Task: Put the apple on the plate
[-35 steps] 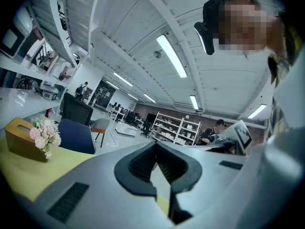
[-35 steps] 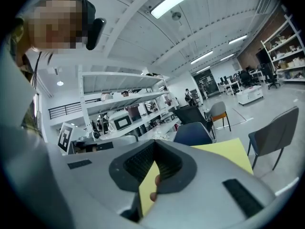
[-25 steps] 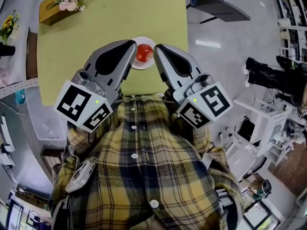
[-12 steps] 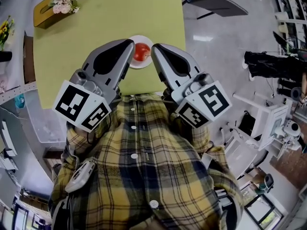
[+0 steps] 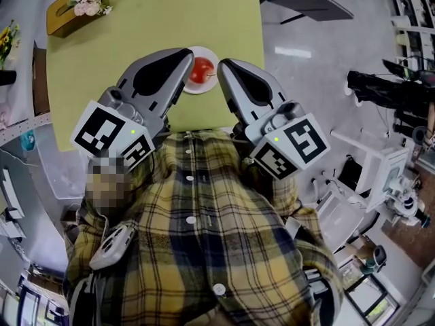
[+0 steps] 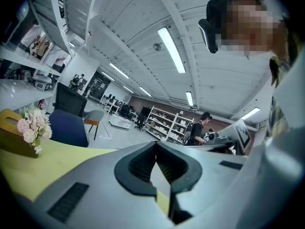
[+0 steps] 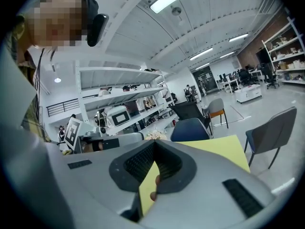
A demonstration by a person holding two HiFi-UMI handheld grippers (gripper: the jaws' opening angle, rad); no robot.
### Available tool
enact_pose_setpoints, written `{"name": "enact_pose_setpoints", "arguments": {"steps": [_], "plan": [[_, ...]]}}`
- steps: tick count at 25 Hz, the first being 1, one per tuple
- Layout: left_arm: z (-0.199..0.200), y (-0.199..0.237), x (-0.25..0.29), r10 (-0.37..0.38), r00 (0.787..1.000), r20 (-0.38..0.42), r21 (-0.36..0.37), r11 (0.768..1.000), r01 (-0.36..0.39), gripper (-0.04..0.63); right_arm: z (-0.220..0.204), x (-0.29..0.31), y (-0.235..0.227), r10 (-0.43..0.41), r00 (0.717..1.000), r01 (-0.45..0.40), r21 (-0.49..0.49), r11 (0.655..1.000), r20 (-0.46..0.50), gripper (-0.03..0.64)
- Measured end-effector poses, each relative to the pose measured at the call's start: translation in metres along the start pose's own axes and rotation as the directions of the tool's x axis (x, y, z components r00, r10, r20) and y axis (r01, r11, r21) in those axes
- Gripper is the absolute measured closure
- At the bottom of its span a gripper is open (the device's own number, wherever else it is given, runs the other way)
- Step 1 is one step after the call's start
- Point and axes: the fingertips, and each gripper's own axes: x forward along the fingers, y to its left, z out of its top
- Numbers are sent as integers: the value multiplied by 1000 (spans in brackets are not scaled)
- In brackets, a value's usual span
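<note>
1. Two grippers are showing in the head view, held close in front of a plaid shirt at the near edge of a yellow-green counter. The apple is sitting on a white plate on that counter. The left gripper is pointing at the plate's left side and the right gripper at its right side, so the apple is lying between the two tips and neither is holding it. A box of pink flowers is standing at the counter's far left corner.
2. Looking along the left gripper in the left gripper view, its jaws are meeting at the tips and gripping nothing. A blue chair is standing beyond the counter.
3. Looking along the right gripper in the right gripper view, its jaws are pressing together at the tips and holding nothing. A reddish sliver is showing through the gap behind them; I cannot tell what it is.
</note>
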Motion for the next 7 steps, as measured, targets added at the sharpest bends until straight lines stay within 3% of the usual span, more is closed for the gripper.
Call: {"name": "enact_pose_setpoints", "arguments": {"steps": [7], "plan": [[6,18,-1,-21,997,-68,88,996,27,588,0,1,-5,-12,1000,12,-4,1000,-7,621]]}}
